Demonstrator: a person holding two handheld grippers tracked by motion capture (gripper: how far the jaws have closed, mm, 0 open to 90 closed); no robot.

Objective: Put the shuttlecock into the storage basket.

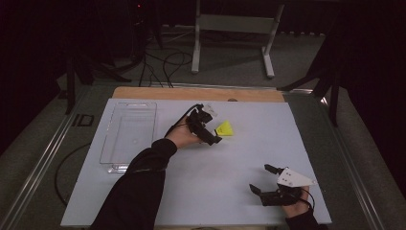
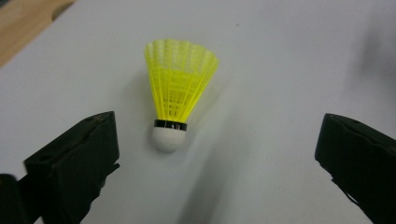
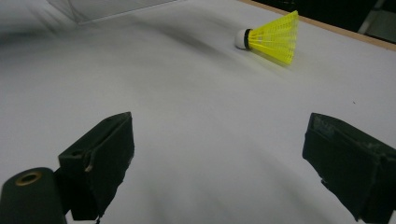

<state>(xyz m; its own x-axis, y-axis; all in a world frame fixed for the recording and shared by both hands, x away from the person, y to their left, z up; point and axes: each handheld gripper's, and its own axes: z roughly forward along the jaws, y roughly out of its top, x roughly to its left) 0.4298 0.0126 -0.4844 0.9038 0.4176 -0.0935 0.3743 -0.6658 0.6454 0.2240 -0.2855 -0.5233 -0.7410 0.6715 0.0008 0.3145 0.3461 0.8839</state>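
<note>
A: Where is the yellow shuttlecock (image 1: 225, 129) lying?

B: On its side on the white counter (image 1: 239, 158), well to the right of the clear plastic tray (image 1: 128, 136) and nearer the counter's far edge. In the left gripper view its white cork tip (image 2: 168, 138) points toward the camera and the yellow skirt fans away.

A: And the left gripper (image 1: 207, 125)?

B: It hovers just to the left of the shuttlecock. Its fingers (image 2: 77, 161) are spread wide, one on each side of the shuttlecock, and touch nothing; the cork sits between them but clear of both.

A: The right gripper (image 1: 268, 178)?

B: Well apart from the shuttlecock, near the counter's front right corner, with a grey three-cornered plate (image 1: 294, 178) on top. Its fingers (image 3: 100, 161) are also parted and hold nothing. In its own view the shuttlecock (image 3: 273, 37) lies far ahead, cork pointing left.
</note>
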